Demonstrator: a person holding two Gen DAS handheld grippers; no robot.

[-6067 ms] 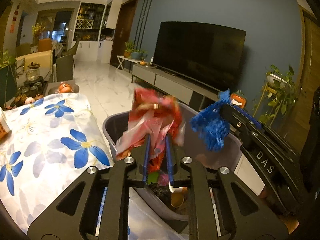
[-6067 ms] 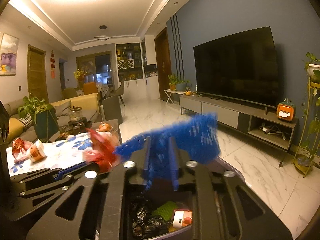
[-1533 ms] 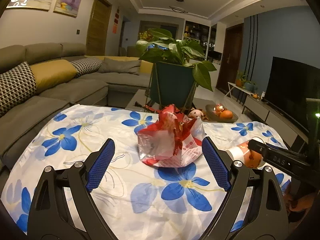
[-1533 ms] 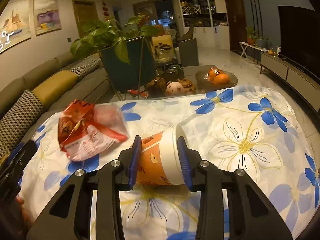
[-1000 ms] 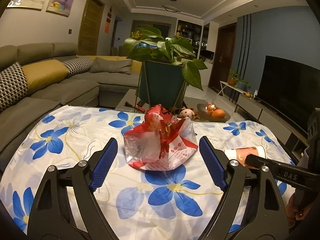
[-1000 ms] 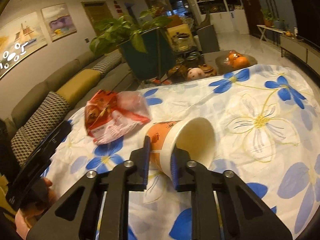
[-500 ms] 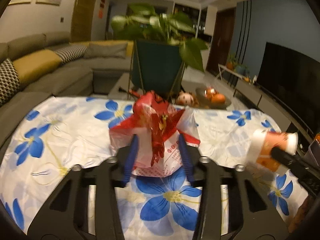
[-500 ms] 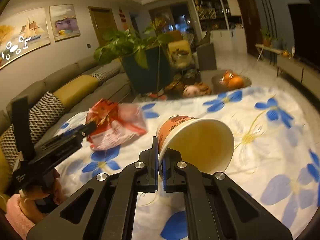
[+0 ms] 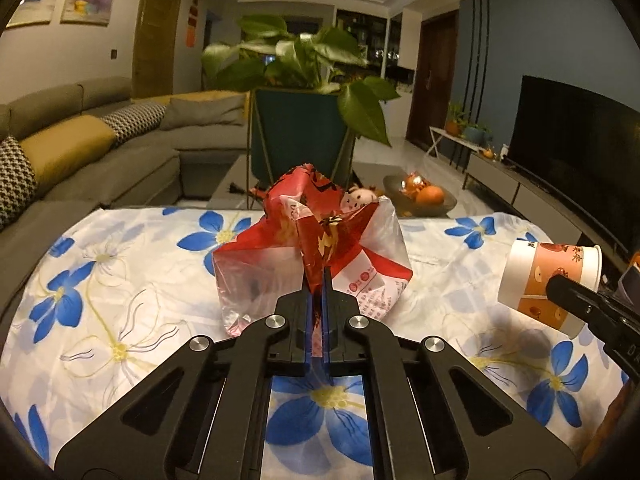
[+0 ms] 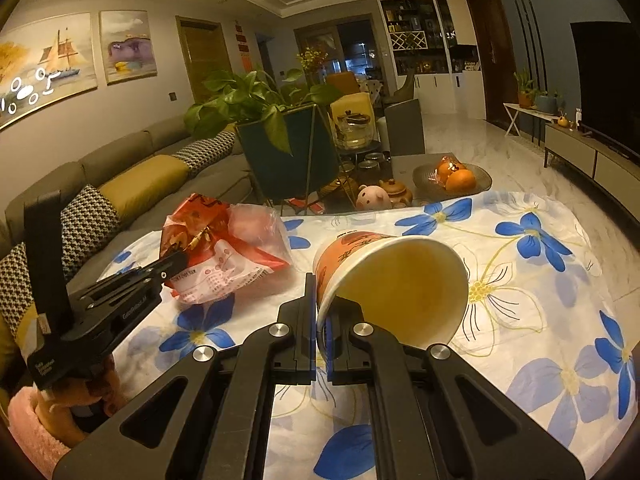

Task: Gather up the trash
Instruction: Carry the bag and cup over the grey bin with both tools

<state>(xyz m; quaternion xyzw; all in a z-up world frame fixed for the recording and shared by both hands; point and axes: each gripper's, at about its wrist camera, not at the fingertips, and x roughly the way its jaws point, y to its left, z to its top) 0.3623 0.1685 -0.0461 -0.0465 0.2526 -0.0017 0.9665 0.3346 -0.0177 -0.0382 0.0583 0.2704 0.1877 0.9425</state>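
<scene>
The left gripper [image 9: 317,280] has its jaws closed on a fold of the red and white plastic bag [image 9: 312,248], which bulges out to both sides of the blue pads and sits over the tabletop [image 9: 120,300] with its blue-flower cloth. In the right wrist view the same bag [image 10: 224,248] shows to the left, pinched at its near edge by the left gripper [image 10: 176,266], with a hand [image 10: 76,400] around the handle low in the corner.

The right gripper [image 10: 320,316] has its jaws closed on the rim of the orange paper cup [image 10: 392,280]. One pad is outside the wall and the other inside the mouth. The cup is tipped on its side with the open mouth facing the camera, and its inside looks empty. From the left wrist view the cup [image 9: 548,284] appears at the right edge, raised above the cloth and well apart from the bag, with the dark tip of the right gripper [image 9: 560,286] across its side.

Beyond the tabletop stand a potted plant [image 9: 304,92], a dish of oranges [image 10: 452,176] and a small pig figure [image 10: 372,198]. A grey sofa [image 9: 100,152] runs along the left wall
</scene>
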